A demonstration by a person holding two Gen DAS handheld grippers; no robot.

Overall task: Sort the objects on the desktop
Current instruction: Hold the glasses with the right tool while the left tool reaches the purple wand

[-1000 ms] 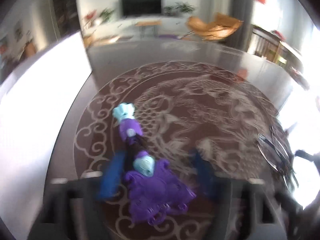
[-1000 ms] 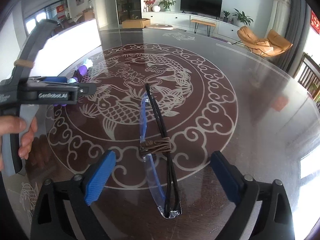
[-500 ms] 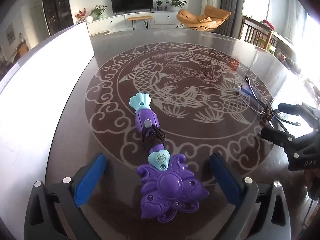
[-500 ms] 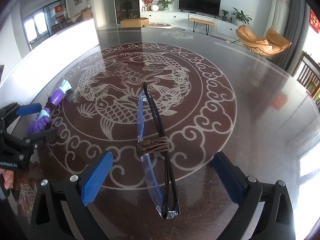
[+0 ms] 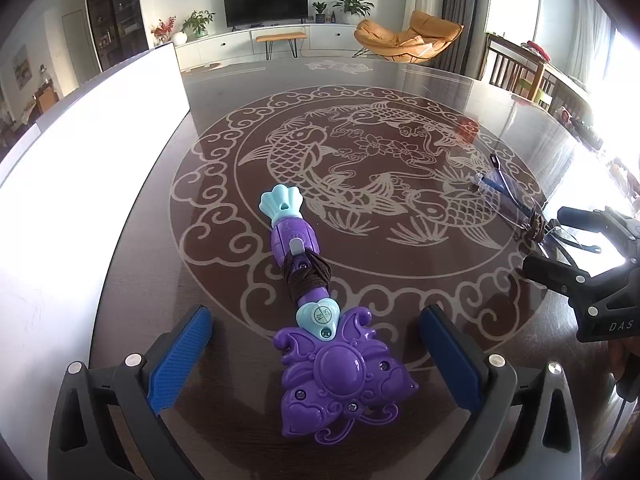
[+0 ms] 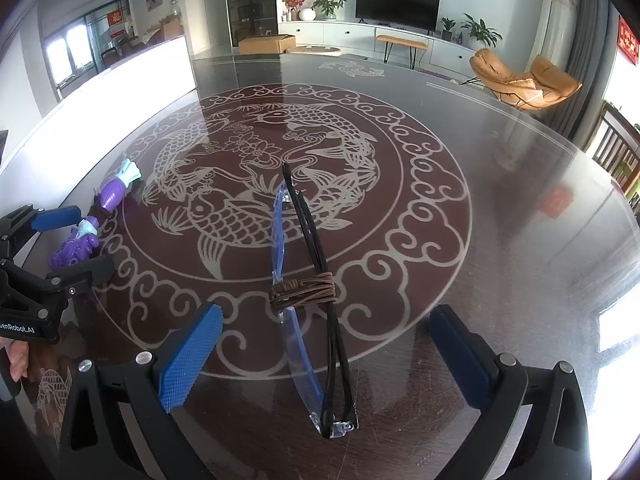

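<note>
A purple toy wand [image 5: 320, 344] with teal tips and a brown hair tie [image 5: 306, 278] round its handle lies flat on the table. Its ornate head sits between the fingers of my left gripper [image 5: 316, 340], which stands wide open without touching it. Folded glasses [image 6: 312, 280] with black arms and a blue-edged lens, bound by a brown cord [image 6: 304, 292], lie lengthwise between the fingers of my right gripper [image 6: 326, 344], also open and clear of them. The wand [image 6: 104, 208] and left gripper [image 6: 64, 240] show at the right wrist view's left edge.
The dark glass table [image 6: 460, 168] bears a pale koi and cloud pattern. A bright white panel [image 5: 80, 168] runs along its left side. The right gripper [image 5: 592, 264] shows at the left view's right edge, with wooden chairs [image 5: 520, 68] beyond the table.
The left gripper's jaws spread from a narrow gap around the wand to wide open, and the gripper dropped lower beside the table. The wand now rests still. The right gripper and glasses did not move.
</note>
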